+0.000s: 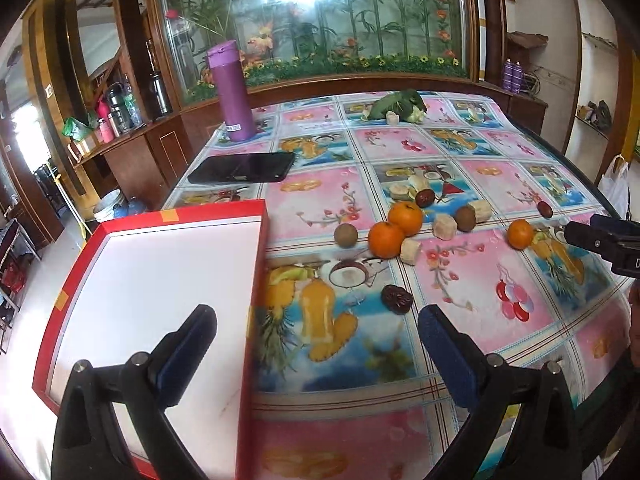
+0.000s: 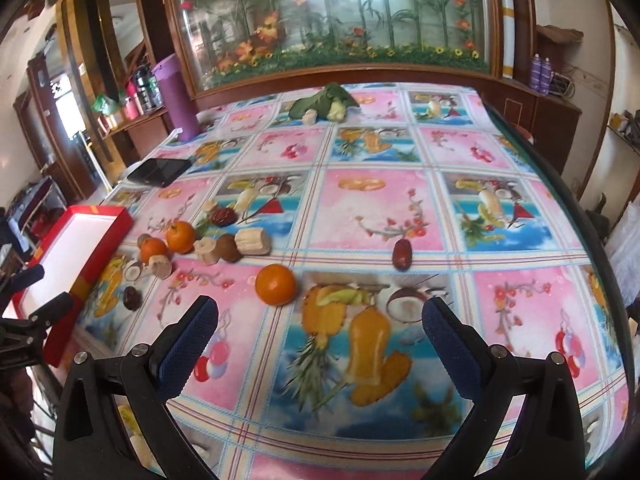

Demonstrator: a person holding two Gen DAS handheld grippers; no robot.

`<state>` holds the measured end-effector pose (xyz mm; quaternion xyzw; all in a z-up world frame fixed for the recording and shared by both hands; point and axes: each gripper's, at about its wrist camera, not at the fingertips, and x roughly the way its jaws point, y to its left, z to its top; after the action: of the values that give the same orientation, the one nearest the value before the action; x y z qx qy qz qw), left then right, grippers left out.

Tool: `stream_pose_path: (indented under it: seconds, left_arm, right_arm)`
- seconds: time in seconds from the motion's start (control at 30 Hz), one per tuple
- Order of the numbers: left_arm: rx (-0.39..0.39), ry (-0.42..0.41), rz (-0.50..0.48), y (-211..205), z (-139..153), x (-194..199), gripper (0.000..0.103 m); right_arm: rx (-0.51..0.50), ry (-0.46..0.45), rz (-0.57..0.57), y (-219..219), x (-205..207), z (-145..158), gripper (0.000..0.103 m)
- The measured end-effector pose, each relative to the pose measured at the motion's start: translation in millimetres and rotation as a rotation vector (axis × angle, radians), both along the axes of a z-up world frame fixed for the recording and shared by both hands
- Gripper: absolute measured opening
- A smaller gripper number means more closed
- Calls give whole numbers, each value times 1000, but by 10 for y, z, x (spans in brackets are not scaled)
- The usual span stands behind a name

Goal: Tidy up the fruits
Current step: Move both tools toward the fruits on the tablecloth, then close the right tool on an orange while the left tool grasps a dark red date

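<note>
Both claws hover over the table (image 2: 520, 208), jaws spread wide, nothing held.

Right gripper (image 2: 320, 320): a lone orange (image 2: 276, 284) sits just ahead and slightly left of its centre line, nearer the left finger. Round, so no long axis to line up on. A red date (image 2: 401, 255) lies farther out to the right, long axis roughly pointing away from the claw.

Left gripper (image 1: 318, 324): straddles the right wall of the red box (image 1: 256, 280), which is empty. A dark date (image 1: 396, 299) lies just ahead, close to its right finger. The main cluster, two oranges (image 1: 386, 239) touching, brown fruits, pale chunks, is beyond.

By my reckoning, the right arm is nearer the lone orange and the left is nearer the box.

Writing: a small label low on the purple flask (image 1: 234, 92), too small to read. No brands legible.
</note>
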<state>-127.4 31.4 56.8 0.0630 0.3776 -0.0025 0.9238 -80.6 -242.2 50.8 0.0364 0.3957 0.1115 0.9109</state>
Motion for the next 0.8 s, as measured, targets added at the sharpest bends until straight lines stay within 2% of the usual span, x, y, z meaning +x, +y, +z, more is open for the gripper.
stream_pose_path:
  seconds: [0.1,0.17,0.27,0.33,0.47,0.6,0.63,0.73,0.8]
  left_arm:
    - [-2,20,-21,-67,-68,27,102]
    - [-6,31,-43,-123,-103,48,102]
    - [-41,55,-76,-173,-141,90,101]
    - [-42,64,-77,-195,-159,120,97]
    - [-64,93,-75,-187,-196,204,77]
    - [-99,129,-84,-199,-244,263,73]
    - [-95,132,-88,-218,-257,265,72]
    - [-102,153,-96,-261,-303,289,63]
    - [-105,174,-97,-291,-350,348,54]
  right_arm:
    - [9,29,22,44,38,-65,94]
    - [16,59,36,79,95,-118,84]
    - [12,94,59,168,192,-185,78]
    - [-3,104,75,239,255,-206,75]
    - [-19,148,108,362,395,-272,53]
    - [-40,172,92,411,475,-333,49]
    - [-44,168,92,409,473,-332,45]
    - [-45,150,83,376,460,-340,36]
    - [-43,144,88,374,471,-340,35]
